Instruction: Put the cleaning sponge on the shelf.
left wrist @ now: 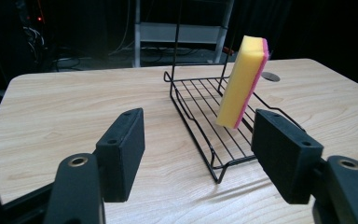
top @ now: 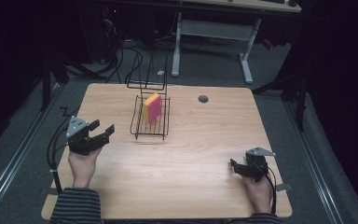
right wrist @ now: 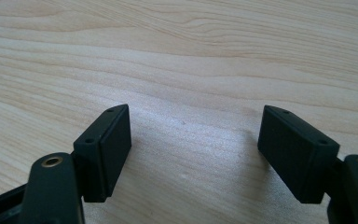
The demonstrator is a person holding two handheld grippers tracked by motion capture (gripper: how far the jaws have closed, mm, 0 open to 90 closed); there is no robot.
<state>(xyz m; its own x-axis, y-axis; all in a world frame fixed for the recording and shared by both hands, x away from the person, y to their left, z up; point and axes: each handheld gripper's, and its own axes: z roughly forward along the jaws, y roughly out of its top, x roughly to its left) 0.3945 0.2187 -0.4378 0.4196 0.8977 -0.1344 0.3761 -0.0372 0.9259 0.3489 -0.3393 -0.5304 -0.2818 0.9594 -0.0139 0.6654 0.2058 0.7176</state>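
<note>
High view frames a wooden table (top: 177, 186) with a black wire rack (top: 150, 122) as the landmark, and a yellow-and-pink sponge (top: 152, 107) is seen standing on edge inside that rack, leaned against its rear upright wires. Left of the rack and near it, the left gripper (top: 103, 129) is held with its jaws apart and aimed toward the rack; nothing is gripped between them. Well to the right of the rack, close to the table's near edge, the right gripper (top: 235, 166) is held low over bare wood, its jaws likewise spread and empty. From the left gripper view the sponge (left wrist: 242, 81) is seen tilted on the rack (left wrist: 205, 107), beyond the open jaws and not touched by them. Judged from this layout, the sponge is placed in the rack already, or has yet to be taken out; which of the two cannot be told. Behind the rack, a second wire frame (top: 148, 77) is partly merged with the dark floor and is hard to make out. Both forearms are cut off at the bottom edge, and the room beyond the table is too dim to be read.
</note>
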